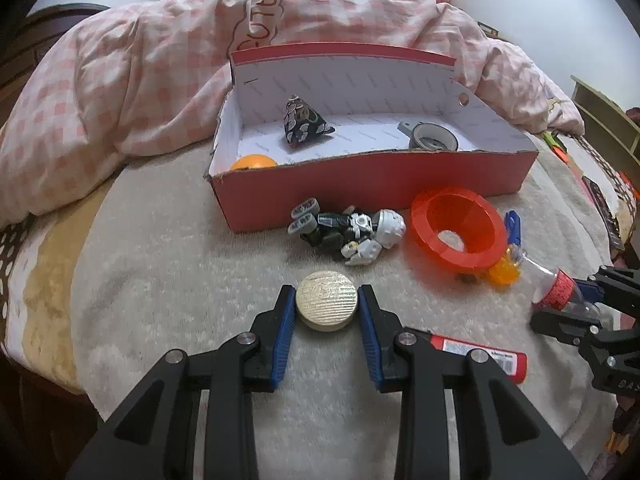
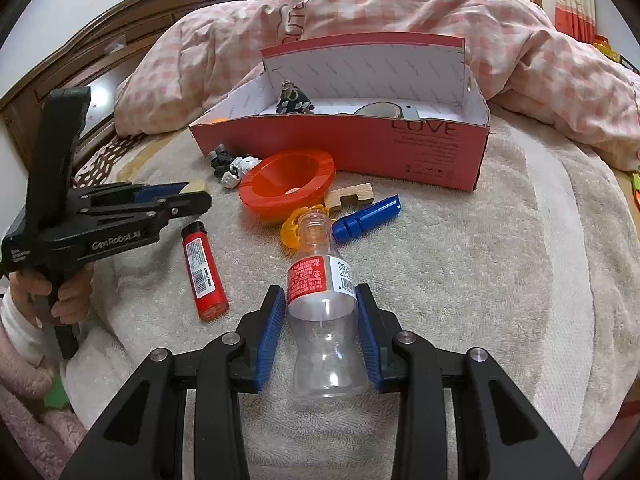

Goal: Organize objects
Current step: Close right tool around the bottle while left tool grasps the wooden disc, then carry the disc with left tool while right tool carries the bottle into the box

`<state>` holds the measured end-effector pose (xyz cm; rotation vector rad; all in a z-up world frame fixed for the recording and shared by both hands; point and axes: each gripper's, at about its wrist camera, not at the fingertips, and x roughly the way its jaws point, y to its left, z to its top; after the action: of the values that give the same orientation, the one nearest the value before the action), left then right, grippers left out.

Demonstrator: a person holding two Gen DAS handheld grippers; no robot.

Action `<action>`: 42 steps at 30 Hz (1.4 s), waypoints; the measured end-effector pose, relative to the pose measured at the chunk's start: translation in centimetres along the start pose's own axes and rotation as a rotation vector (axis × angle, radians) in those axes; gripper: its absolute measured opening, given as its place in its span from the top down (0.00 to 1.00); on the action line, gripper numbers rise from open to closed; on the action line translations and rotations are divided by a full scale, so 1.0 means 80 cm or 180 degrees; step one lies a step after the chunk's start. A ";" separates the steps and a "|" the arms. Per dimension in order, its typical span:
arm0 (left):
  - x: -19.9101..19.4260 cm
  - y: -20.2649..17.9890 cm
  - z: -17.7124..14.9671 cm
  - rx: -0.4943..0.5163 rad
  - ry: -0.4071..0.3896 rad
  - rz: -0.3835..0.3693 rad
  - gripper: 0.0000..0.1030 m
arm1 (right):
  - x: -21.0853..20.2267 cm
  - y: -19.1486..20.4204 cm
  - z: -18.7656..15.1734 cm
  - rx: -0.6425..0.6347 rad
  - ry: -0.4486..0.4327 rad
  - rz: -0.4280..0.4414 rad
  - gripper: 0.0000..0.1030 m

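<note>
Gold-coloured round tin (image 1: 326,305) lies on the towel before the red box (image 1: 376,184), pinched at its rim by the left gripper (image 1: 326,312); it could squirt free. Right gripper (image 2: 322,320) clasps the slick clear bottle (image 2: 323,300), which might slide out.

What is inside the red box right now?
The red box holds an orange ball at its near left corner, a dark patterned pouch mid-floor and a tape roll at the right. The front wall covers the nearest strip of the floor.
</note>
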<state>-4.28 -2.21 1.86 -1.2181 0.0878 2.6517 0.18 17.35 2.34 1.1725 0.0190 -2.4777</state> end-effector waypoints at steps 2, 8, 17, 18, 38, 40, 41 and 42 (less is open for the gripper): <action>-0.002 0.000 -0.002 -0.0020 0.0000 -0.0002 0.70 | 0.000 0.001 -0.001 -0.0008 0.0005 -0.0005 0.64; -0.008 0.001 -0.004 -0.0100 0.0003 -0.0076 0.70 | -0.001 0.000 0.000 -0.0023 0.0000 -0.0045 0.64; -0.026 -0.004 -0.001 -0.0090 -0.0081 -0.0127 0.70 | -0.009 0.001 -0.005 0.0034 -0.0067 -0.0052 0.69; -0.028 -0.005 0.000 -0.0088 -0.0095 -0.0137 0.70 | -0.010 0.000 -0.006 0.0048 -0.0078 -0.0041 0.69; -0.044 -0.010 0.009 -0.0188 -0.0173 -0.0301 0.70 | -0.031 0.008 0.008 0.0172 -0.0373 0.0215 0.69; -0.044 -0.010 0.011 -0.0201 -0.0180 -0.0312 0.70 | -0.031 0.010 0.010 0.0166 -0.0394 0.0235 0.69; -0.044 -0.010 0.012 -0.0207 -0.0184 -0.0318 0.70 | -0.031 0.011 0.012 0.0159 -0.0404 0.0238 0.69; -0.044 -0.010 0.013 -0.0215 -0.0186 -0.0329 0.70 | -0.031 0.012 0.014 0.0154 -0.0419 0.0244 0.69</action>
<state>-2.65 -1.86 5.20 -1.1319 -0.0730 2.6174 1.14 17.15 5.05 1.0072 -0.1207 -2.4944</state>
